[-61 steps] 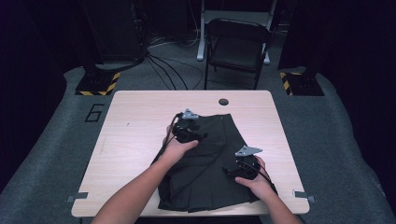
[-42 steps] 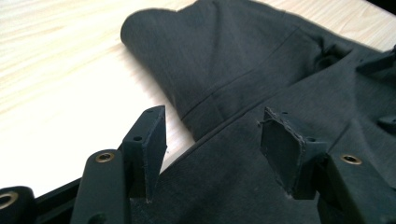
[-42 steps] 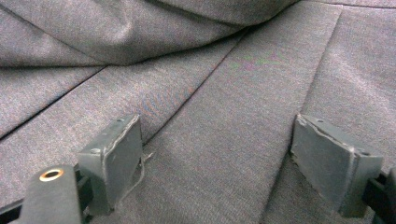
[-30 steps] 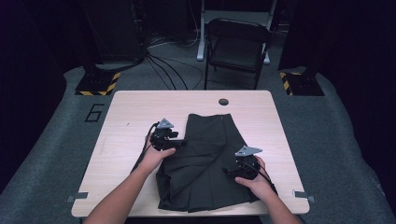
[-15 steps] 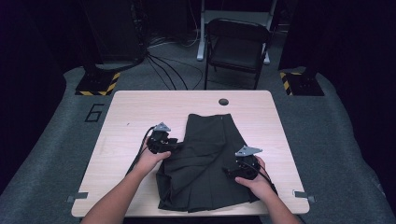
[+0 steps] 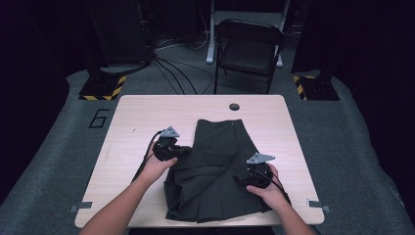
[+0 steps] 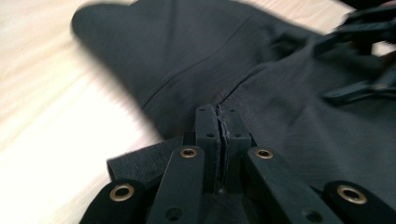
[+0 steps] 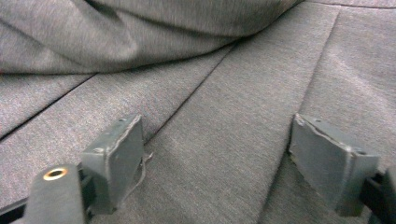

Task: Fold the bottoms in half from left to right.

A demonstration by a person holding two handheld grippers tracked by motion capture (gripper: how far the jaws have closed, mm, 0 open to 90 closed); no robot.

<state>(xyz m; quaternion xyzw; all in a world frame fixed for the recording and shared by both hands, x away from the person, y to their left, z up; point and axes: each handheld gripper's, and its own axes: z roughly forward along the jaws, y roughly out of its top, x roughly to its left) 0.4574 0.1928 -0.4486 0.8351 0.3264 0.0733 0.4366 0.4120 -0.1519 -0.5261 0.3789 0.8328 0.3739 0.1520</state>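
Your dark pleated skirt (image 6: 215, 171) lies flat on the wooden table (image 6: 147, 117), its narrow waistband end pointing toward the round cable hole (image 6: 234, 106) at the table's far edge and its wide hem spread at the edge nearest you. Your left gripper (image 6: 182, 152) sits at the skirt's left side, about midway along its length, with your left hand (image 6: 159, 164) just outside the cloth on bare wood. Its jaws have just been closing, and in the left gripper view they now stand pressed together on the skirt's (image 7: 261, 84) edge, the pads (image 7: 208, 133) meeting with only a thin seam of fabric pinched between them and a small flap of cloth showing just beside the left gripper (image 7: 218, 126). Your right gripper (image 6: 243, 179) rests on the skirt's right side, nearer the hem than the waistband, with your right hand (image 6: 269, 188) behind it toward the table's near right corner. In the right gripper view the right gripper (image 8: 215, 154) has its jaws standing wide apart over the pleats of the skirt (image 8: 224, 93), the pads (image 8: 116, 158) low against the cloth but with nothing clamped between them. A folding chair (image 6: 249, 46) stands beyond the table's far edge.
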